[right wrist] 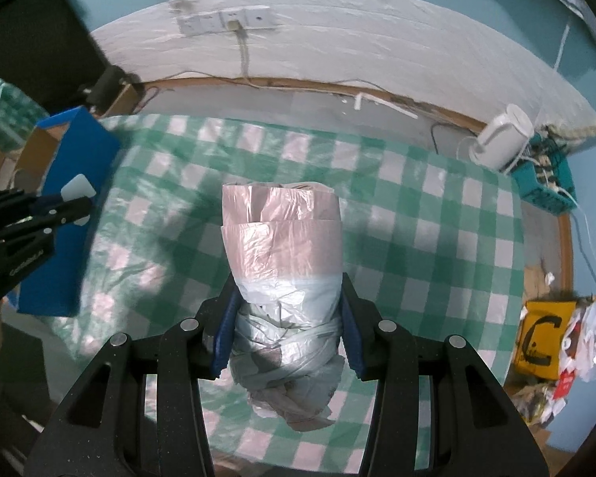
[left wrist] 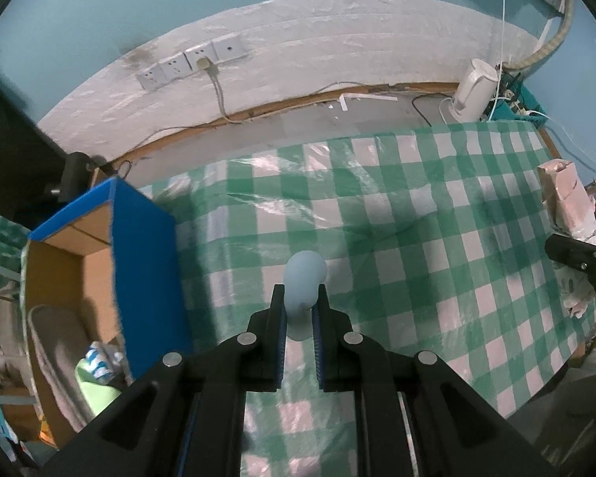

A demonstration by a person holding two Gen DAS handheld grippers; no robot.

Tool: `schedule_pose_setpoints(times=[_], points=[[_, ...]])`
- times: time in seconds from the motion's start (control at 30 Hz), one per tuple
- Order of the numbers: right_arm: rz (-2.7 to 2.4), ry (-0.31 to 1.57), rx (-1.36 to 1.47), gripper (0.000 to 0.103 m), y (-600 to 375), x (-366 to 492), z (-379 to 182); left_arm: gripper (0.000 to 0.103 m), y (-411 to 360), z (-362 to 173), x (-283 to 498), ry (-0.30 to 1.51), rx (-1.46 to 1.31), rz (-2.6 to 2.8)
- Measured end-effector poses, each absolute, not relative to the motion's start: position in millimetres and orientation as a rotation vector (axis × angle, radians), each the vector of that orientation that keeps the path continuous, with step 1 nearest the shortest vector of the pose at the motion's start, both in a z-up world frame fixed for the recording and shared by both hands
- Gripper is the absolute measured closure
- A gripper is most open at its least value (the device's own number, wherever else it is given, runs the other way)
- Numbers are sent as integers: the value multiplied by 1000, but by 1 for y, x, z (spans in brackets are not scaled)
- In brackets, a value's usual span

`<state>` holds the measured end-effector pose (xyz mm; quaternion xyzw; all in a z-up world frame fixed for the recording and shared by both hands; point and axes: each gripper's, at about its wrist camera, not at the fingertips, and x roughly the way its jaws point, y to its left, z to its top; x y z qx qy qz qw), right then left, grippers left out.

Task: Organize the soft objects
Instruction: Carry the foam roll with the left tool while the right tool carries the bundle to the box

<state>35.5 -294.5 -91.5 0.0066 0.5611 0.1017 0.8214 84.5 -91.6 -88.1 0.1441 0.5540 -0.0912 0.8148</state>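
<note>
Green and white checks on the tablecloth. Bright blue on the box. Pale blue squishy toy. Pink and white plastic bundle.

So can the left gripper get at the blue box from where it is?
Probably yes: the blue box sits just left of the left gripper with nothing between, though it is already shut on a pale blue soft object.

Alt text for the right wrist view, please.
The right hand-held gripper grips a plastic-wrapped bundle above a green checked tablecloth. At far left, the left hand-held gripper holds something pale by a blue box.
</note>
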Motion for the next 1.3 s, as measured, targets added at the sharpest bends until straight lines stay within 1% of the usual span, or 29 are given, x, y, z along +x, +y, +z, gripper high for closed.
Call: schedule_pose_setpoints(times=[0.17, 0.47, 0.9, 1.3], points=[[262, 1168, -11, 58, -271, 32, -77, 91, -71, -72, 70, 1151, 320, -169], [341, 1148, -58, 58, -225, 30, -60, 91, -27, -60, 51, 1119, 316, -111], [466, 1126, -125, 57, -142, 34, -43, 91, 33, -62, 31, 1115, 271, -36], [605, 1114, -163, 57, -60, 38, -38, 91, 95, -68, 25, 1123, 199, 50]])
